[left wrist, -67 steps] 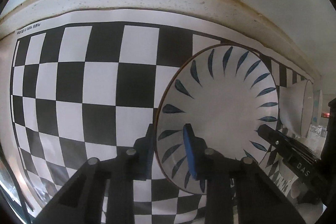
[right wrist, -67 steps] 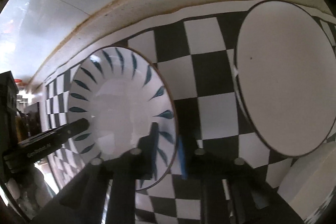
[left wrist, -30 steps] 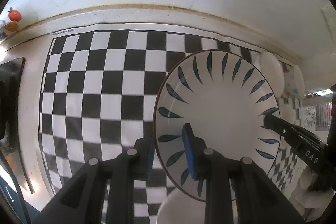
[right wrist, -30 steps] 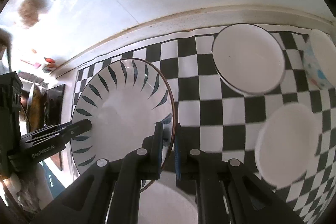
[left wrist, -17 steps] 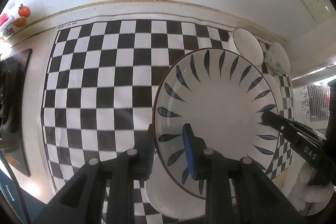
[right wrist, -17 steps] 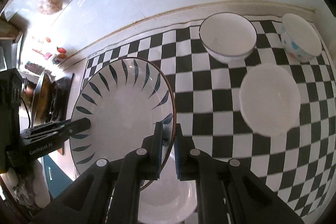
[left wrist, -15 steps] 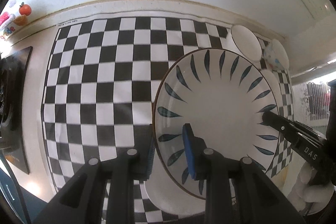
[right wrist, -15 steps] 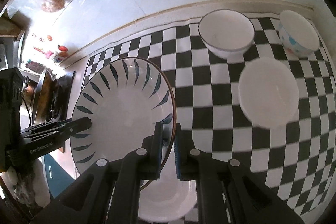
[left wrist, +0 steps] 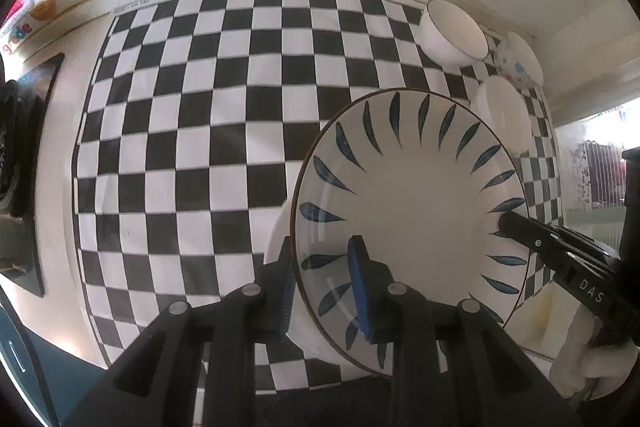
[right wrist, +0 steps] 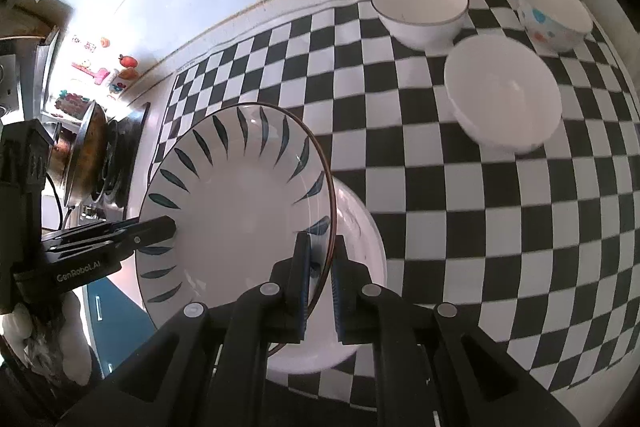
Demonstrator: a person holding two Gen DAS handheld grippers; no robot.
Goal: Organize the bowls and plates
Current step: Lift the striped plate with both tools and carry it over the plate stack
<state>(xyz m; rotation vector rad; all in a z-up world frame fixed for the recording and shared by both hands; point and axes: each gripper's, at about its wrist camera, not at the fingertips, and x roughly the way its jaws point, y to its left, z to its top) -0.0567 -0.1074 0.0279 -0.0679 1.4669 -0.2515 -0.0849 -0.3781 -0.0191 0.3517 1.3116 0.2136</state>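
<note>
A: Where is the leaf-patterned plate point(left wrist: 416, 195)?

B: Up in the air above the checkered mat point(left wrist: 192, 131), held from two sides. The left gripper point(left wrist: 326, 287) has one blue pad under the rim and the other on the plate's inner face, closed on the near-left edge. The right gripper point(right wrist: 320, 267) pinches the opposite rim, its pads almost together with only the thin edge between them.

A: Is the plate level?

B: I cannot tell exactly; in both wrist views its face turns toward the camera, so all the dark blue leaf marks around the rim are readable.

A: What is below it?

B: A plain white plate point(right wrist: 360, 227) lies on the mat right beneath, partly covered by the patterned one. In the right wrist view its far-right edge sticks out past the held rim; in the left wrist view only a pale sliver shows at the left.

A: And the bowls?

B: Three, grouped at the far right corner of the mat. A white bowl with a dark rim point(right wrist: 420, 11) sits nearest the wall, a bowl with coloured dots point(right wrist: 554, 13) just beside it, and a plain white bowl point(right wrist: 504, 99) in front of those two, closer to the plates. All three stand upright and well apart from the held plate.

A: Anything else on the table?

B: A stove with a pan point(right wrist: 86, 155) at the far left end, off the mat.
</note>
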